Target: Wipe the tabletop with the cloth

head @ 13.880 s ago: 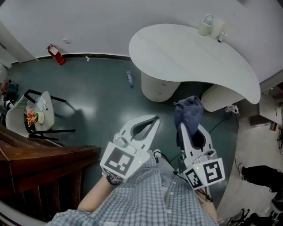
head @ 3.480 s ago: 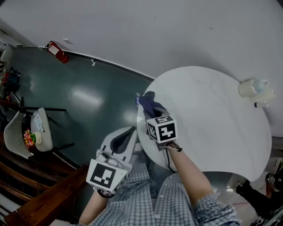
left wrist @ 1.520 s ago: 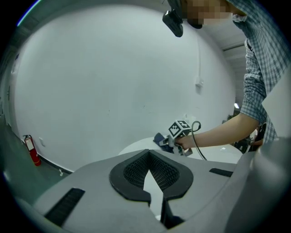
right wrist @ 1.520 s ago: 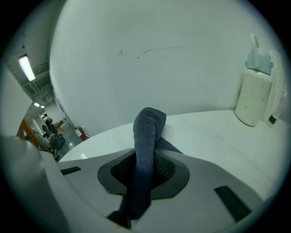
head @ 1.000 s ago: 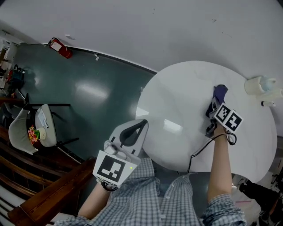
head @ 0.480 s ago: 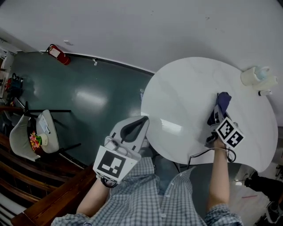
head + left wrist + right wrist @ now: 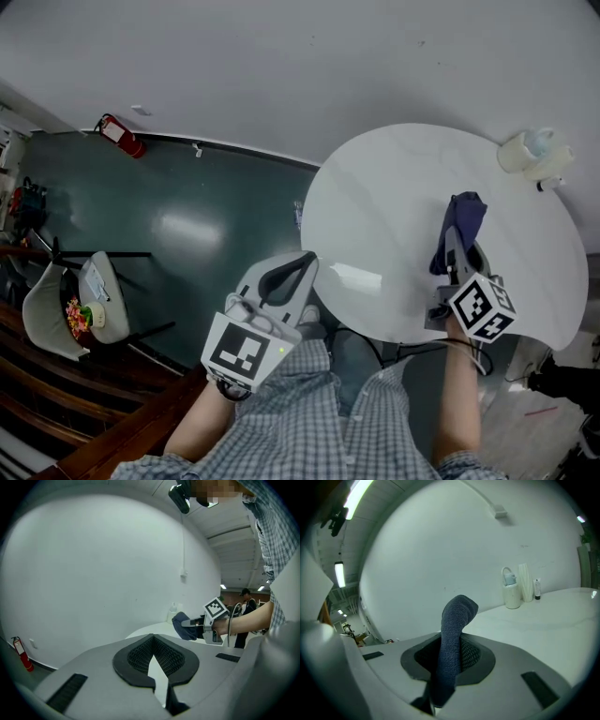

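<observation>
The dark blue cloth (image 7: 461,221) lies against the white round tabletop (image 7: 384,225) on its right half. My right gripper (image 7: 457,251) is shut on the cloth, and its marker cube (image 7: 481,307) sits over the table's near edge. In the right gripper view the cloth (image 7: 454,630) stands up from between the jaws above the tabletop (image 7: 543,616). My left gripper (image 7: 302,262) is shut and empty, held off the table's left edge above the floor. The left gripper view shows the closed jaws of that left gripper (image 7: 152,639) and, beyond them, the cloth (image 7: 180,624).
A pump bottle and small containers (image 7: 528,155) stand at the table's far right rim; they appear as bottles (image 7: 516,590) against the wall. On the green floor are a fire extinguisher (image 7: 120,137) and a chair (image 7: 75,305). Dark wooden furniture (image 7: 56,412) fills the lower left.
My right gripper has drawn the cloth back across the table towards the near edge. The left gripper has stayed shut and hardly moved.
</observation>
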`<state>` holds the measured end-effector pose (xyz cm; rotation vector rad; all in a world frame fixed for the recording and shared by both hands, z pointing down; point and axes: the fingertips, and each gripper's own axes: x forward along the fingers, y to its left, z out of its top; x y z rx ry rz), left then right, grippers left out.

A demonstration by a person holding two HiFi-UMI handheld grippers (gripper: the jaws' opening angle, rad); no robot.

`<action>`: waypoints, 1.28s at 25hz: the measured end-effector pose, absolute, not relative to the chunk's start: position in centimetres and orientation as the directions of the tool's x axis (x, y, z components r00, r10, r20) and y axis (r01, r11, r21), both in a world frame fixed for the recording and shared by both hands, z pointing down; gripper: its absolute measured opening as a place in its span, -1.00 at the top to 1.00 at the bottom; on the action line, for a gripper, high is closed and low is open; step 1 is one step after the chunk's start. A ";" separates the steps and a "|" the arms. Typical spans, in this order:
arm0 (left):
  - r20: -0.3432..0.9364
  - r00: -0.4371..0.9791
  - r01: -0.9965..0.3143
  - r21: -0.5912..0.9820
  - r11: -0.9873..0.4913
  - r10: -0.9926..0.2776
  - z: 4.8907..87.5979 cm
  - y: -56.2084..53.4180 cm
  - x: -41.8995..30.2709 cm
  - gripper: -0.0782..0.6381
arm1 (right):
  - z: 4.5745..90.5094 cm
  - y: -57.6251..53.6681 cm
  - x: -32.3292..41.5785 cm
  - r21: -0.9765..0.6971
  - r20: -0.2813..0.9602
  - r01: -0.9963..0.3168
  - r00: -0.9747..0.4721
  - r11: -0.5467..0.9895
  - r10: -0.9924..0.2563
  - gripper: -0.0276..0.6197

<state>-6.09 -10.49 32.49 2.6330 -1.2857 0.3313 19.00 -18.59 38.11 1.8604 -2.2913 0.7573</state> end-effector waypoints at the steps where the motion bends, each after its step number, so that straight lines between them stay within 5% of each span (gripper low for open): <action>1: 0.279 0.602 -0.791 0.076 -0.608 -0.748 32.4 -10.4 -6.1 0.77 | 37.5 -18.2 18.6 -0.311 0.363 -0.939 -0.259 0.146 -0.895 0.73; 32: 0.191 0.681 -0.722 0.015 -0.691 -0.707 29.1 -9.7 -5.5 0.77 | 29.0 -9.3 12.6 -0.198 0.190 -0.950 -0.281 0.243 -0.941 0.73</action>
